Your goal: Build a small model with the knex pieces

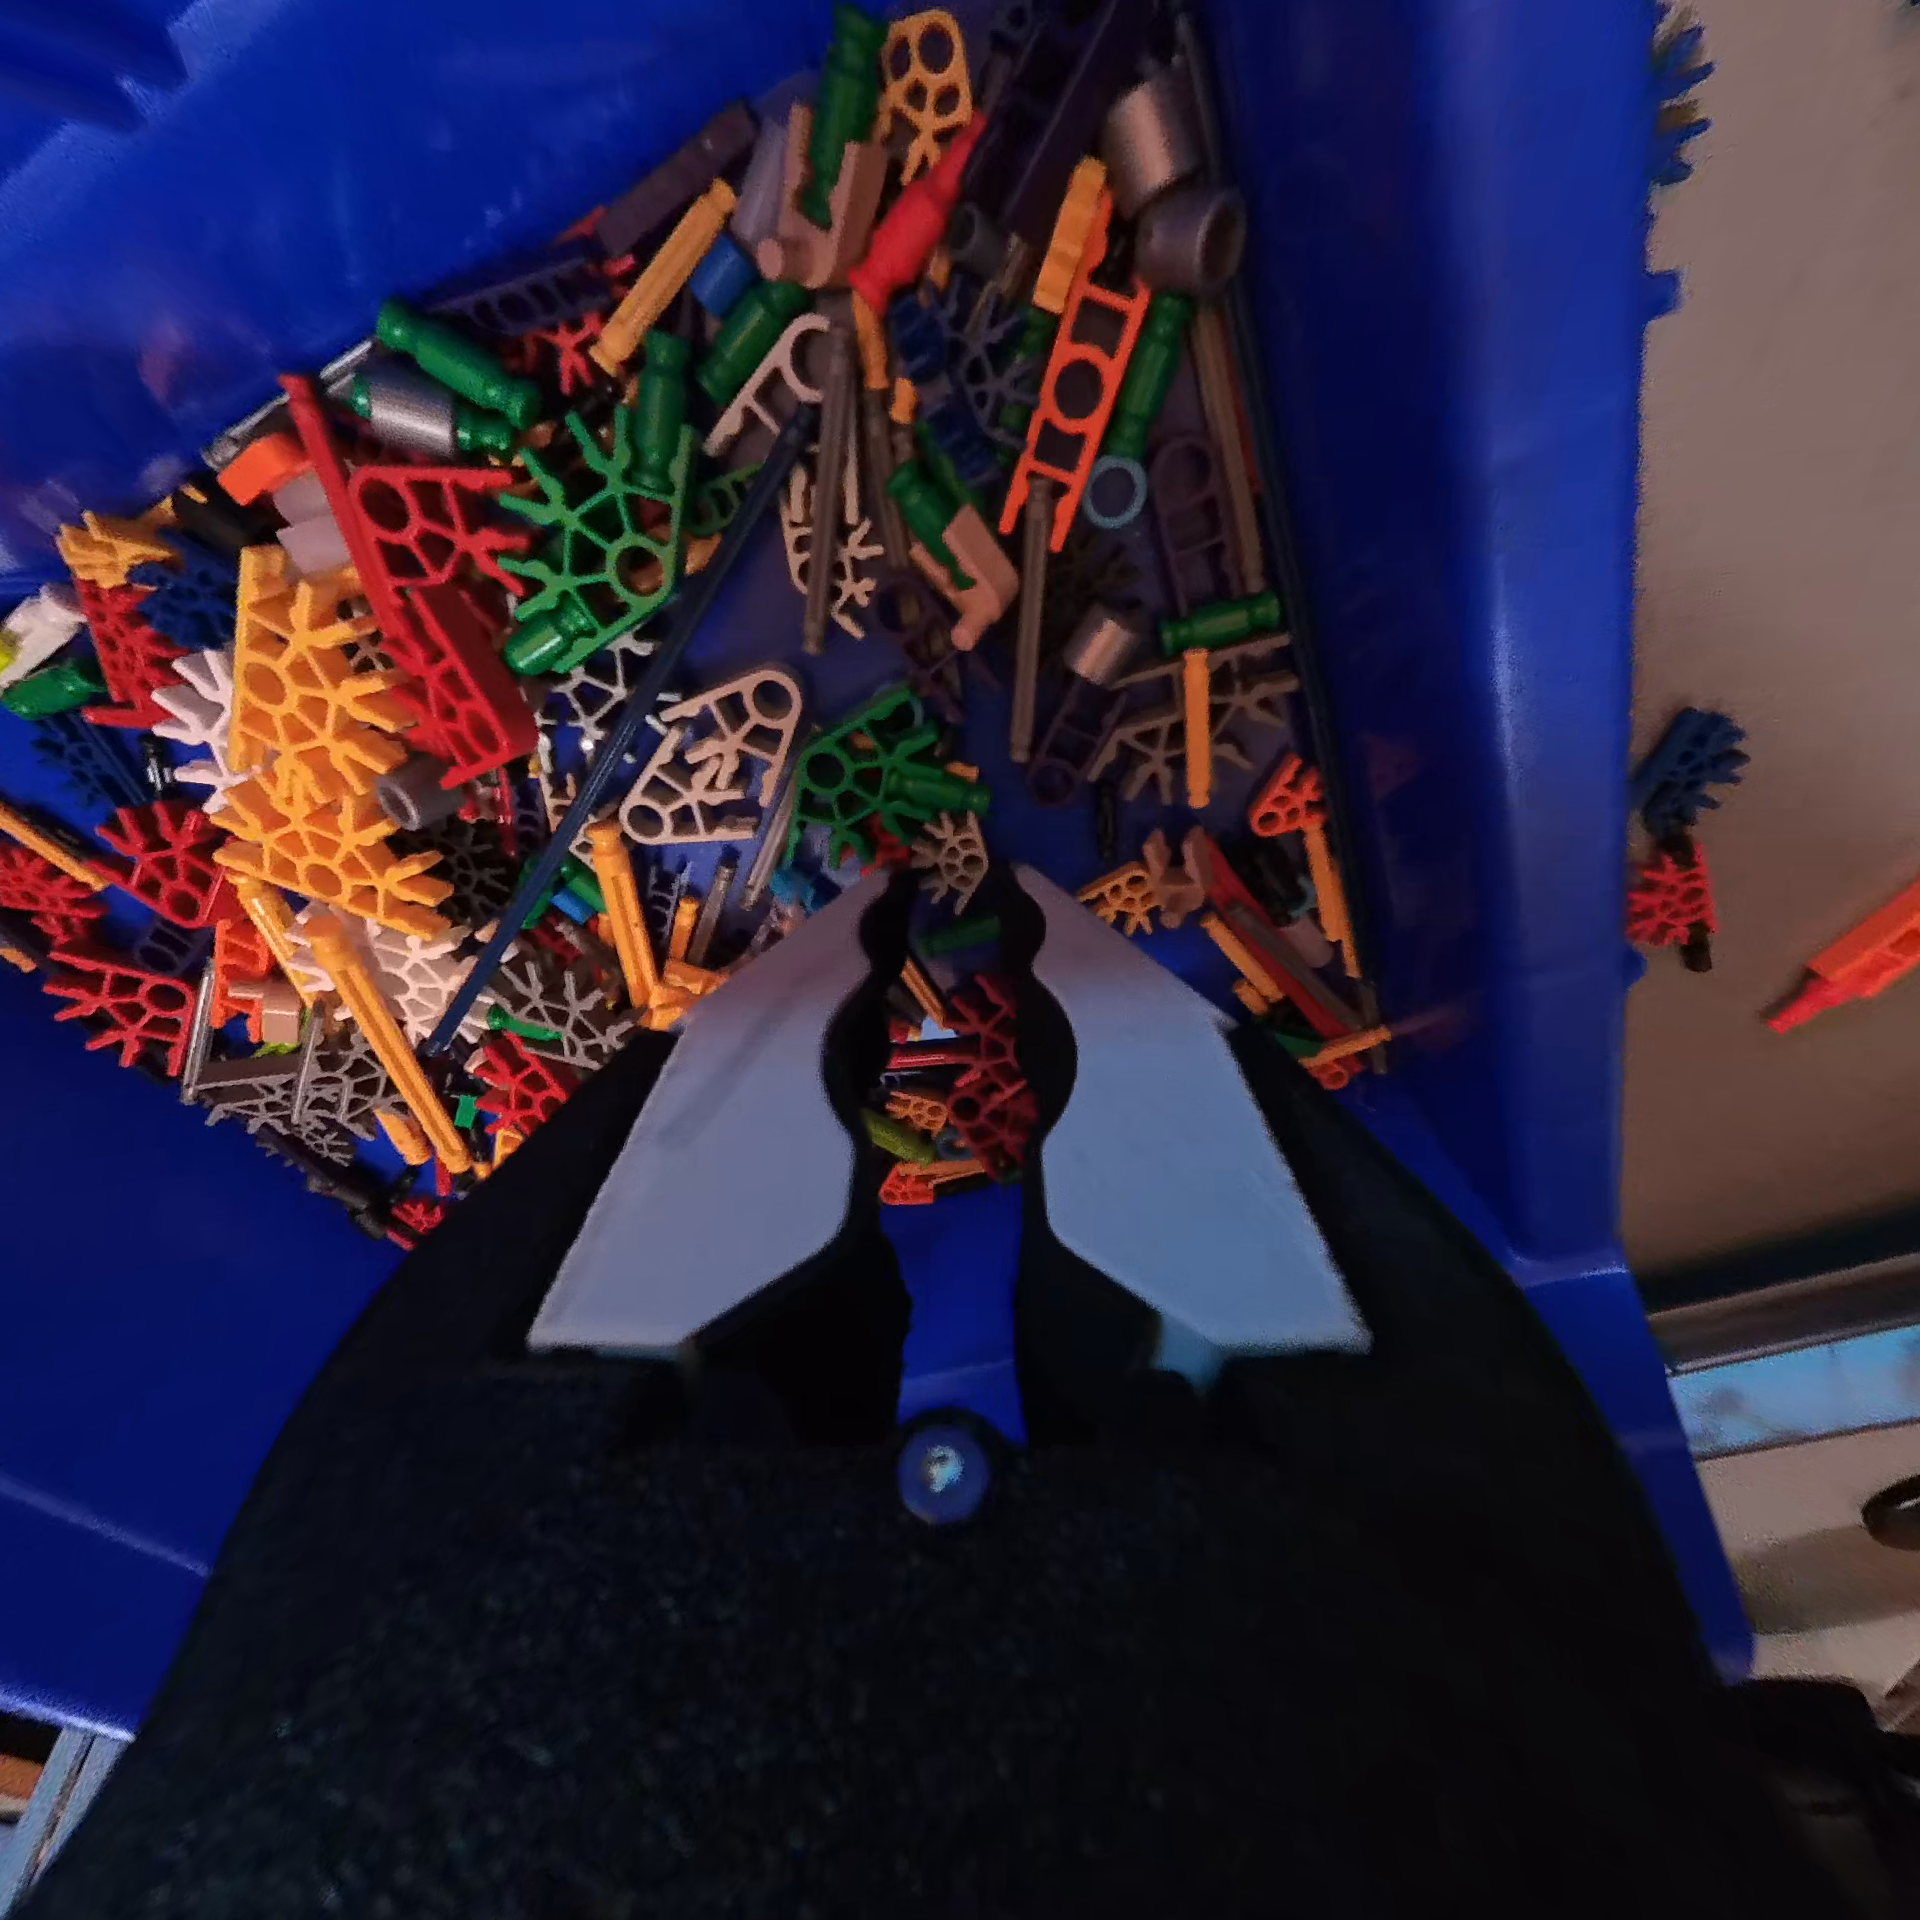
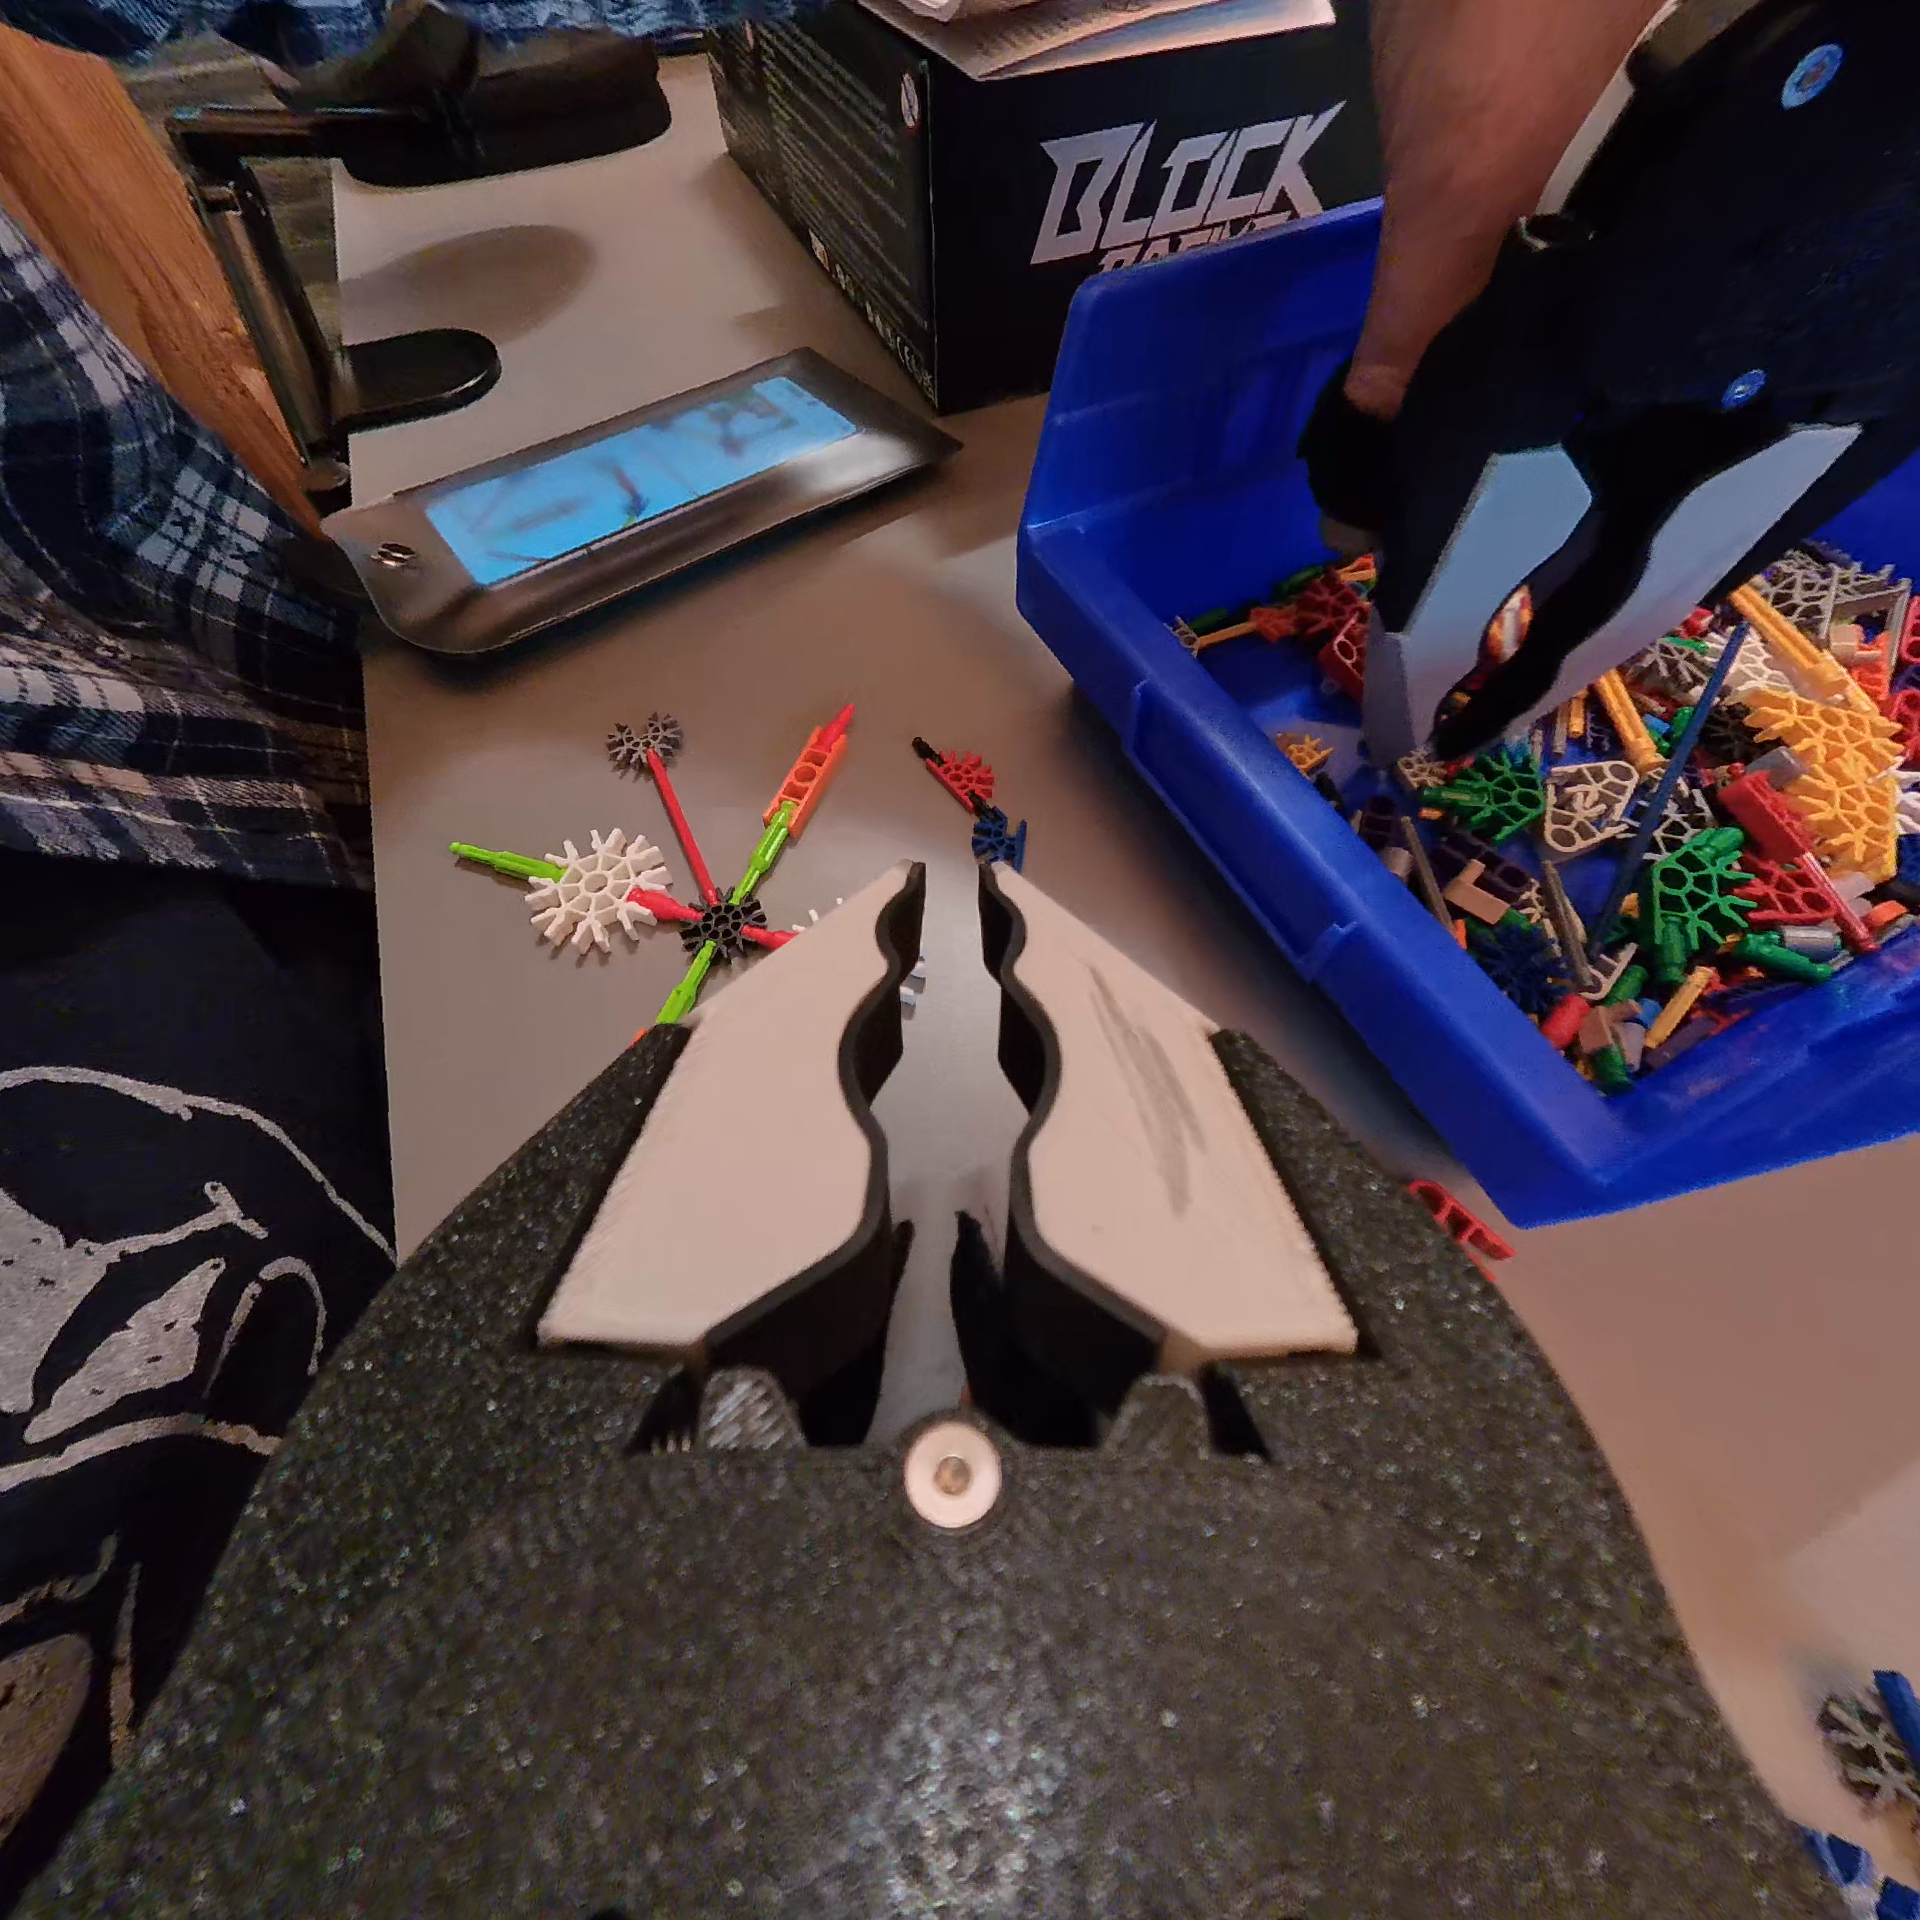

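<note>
Left wrist view: my left tool [image 1: 951,883] hangs inside the blue bin [image 1: 1455,520], tips low over the heap of construction-toy pieces [image 1: 623,582]. The jaws stand slightly apart, nothing between them; I see red and yellow bits through the gap. A small grey connector [image 1: 951,857] lies just beyond the tips at centre frame, a green connector [image 1: 862,769] just above it, a tan one [image 1: 717,758] to its left. A big yellow snowflake stack [image 1: 312,727] fills the left side. Past the bin wall, at right, a blue-and-red connector pair [image 1: 1678,831] sits on the desk [image 1: 1787,416].

Right wrist view: my right tool [image 2: 951,883] hovers above the grey desk [image 2: 623,312], jaws a little apart, empty. Just beyond its tips, left of centre, lies a small assembly: a black hub [image 2: 724,920] with red and green rods, a white snowflake connector [image 2: 594,888], an orange piece [image 2: 816,769]. The blue bin [image 2: 1247,831] sits at right, my left tool [image 2: 1418,743] dipping into it, a hand [image 2: 1455,187] holding it. A black box [image 2: 1039,208] stands at the top, a phone with a lit screen [image 2: 644,488] at upper left.
</note>
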